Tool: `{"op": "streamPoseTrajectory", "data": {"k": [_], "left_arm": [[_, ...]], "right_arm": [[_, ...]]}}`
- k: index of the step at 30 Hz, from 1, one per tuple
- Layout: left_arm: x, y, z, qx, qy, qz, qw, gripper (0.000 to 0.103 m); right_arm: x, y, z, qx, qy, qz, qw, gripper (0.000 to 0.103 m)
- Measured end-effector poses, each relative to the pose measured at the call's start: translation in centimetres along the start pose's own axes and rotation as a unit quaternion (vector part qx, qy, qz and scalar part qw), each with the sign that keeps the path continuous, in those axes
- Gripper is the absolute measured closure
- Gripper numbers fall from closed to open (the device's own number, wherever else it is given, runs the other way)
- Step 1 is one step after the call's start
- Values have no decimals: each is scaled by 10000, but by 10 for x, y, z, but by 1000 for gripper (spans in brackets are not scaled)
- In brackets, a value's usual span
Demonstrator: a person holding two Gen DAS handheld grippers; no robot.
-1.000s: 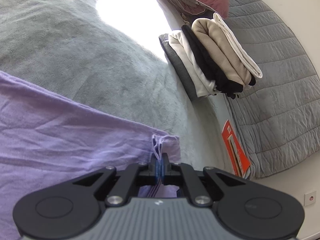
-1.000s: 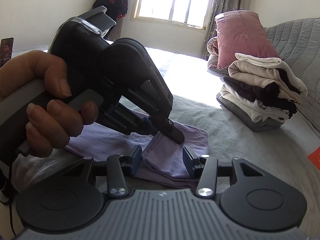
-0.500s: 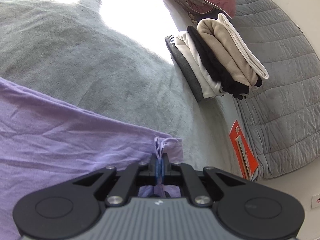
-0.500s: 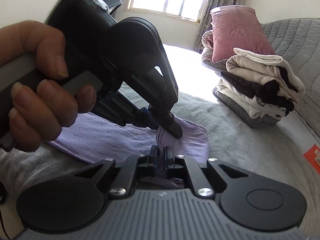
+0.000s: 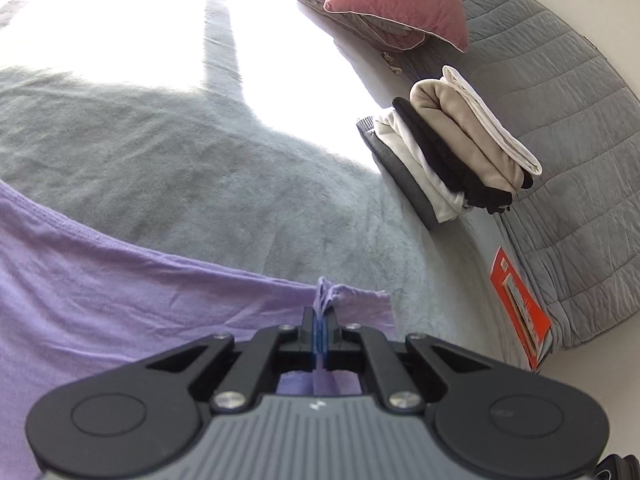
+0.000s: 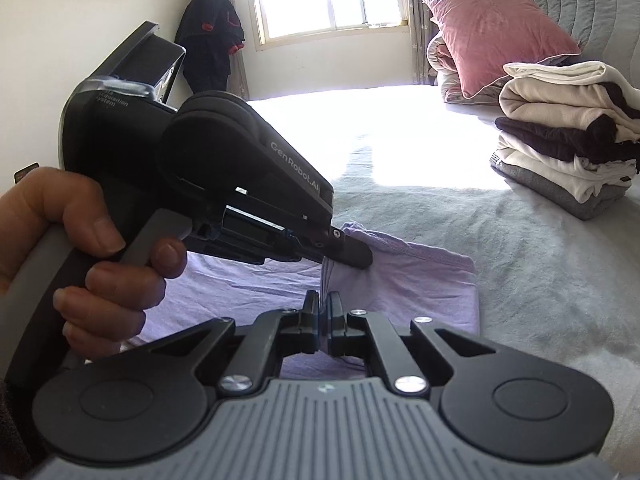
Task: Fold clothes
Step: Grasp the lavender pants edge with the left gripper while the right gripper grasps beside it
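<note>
A lilac garment lies partly folded on a grey blanket. In the left wrist view my left gripper is shut on a bunched corner of that garment. The right wrist view shows the lilac garment too, with my right gripper shut on a fold of it just below the left gripper. A hand holds the left gripper's handle. The pinched cloth rises a little above the rest.
A stack of folded clothes in grey, white, black and beige sits to the right, also in the right wrist view as the stack. A pink pillow lies behind it. An orange packet rests against a grey quilt.
My right gripper went from open to shut on the garment's fold. Both grippers have lifted the pinched cloth slightly and the left view has tilted up towards the pillow.
</note>
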State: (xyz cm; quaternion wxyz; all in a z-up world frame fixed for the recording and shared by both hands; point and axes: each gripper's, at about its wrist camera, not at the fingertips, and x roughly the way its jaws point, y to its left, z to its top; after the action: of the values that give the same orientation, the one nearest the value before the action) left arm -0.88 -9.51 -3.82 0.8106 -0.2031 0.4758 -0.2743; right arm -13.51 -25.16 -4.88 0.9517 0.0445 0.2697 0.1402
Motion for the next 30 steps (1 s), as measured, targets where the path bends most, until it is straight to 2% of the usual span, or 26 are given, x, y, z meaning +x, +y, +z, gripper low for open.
{"op": "streamPoseTrajectory", "data": {"k": [10,20,28,30], "left_arm": [[-41,49,3,11,-124,329,9994,101],[-82,82,12,174,-228,533,9982,101],[-125,116,20,307,-490,732,9956,101],[-138,127,20,328,-656,805,9940,101]], "right_arm": [[28,49,9,-23,169,453,9988,100],[46,94,21,-269,287,585,9975,100],[68,132,34,-271,295,850,9956,100],[73,144,37,-314,282,912,9949,100]]}}
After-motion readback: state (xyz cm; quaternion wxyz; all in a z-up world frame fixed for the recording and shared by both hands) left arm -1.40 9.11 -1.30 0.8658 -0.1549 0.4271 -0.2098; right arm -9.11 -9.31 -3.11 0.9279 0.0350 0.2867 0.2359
